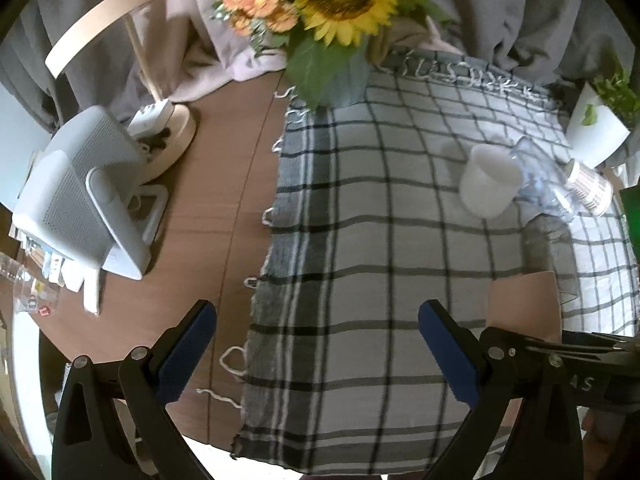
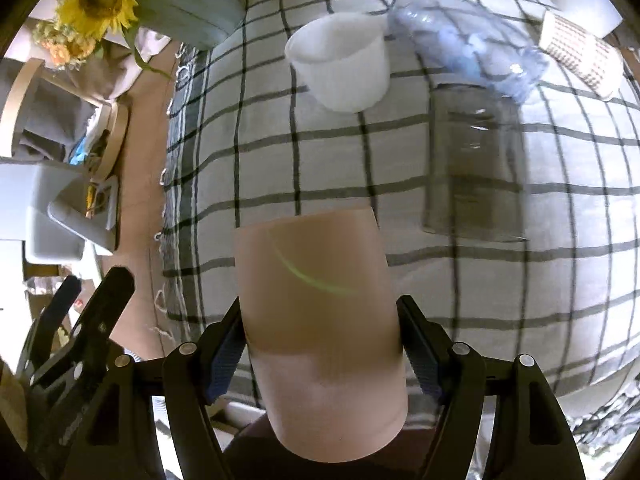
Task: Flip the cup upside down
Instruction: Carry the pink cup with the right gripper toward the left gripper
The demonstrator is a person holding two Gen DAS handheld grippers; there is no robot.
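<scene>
My right gripper is shut on a tan cup, held above the checked cloth with its flat end pointing away from the camera. The same cup shows at the right edge of the left wrist view, with the right gripper's black arm beside it. My left gripper is open and empty, low over the cloth's left edge.
A white cup, a clear plastic bottle lying down, a dark see-through cup and a patterned paper cup sit on the cloth. A sunflower vase stands at the back. A white fan stands on the wooden table at the left.
</scene>
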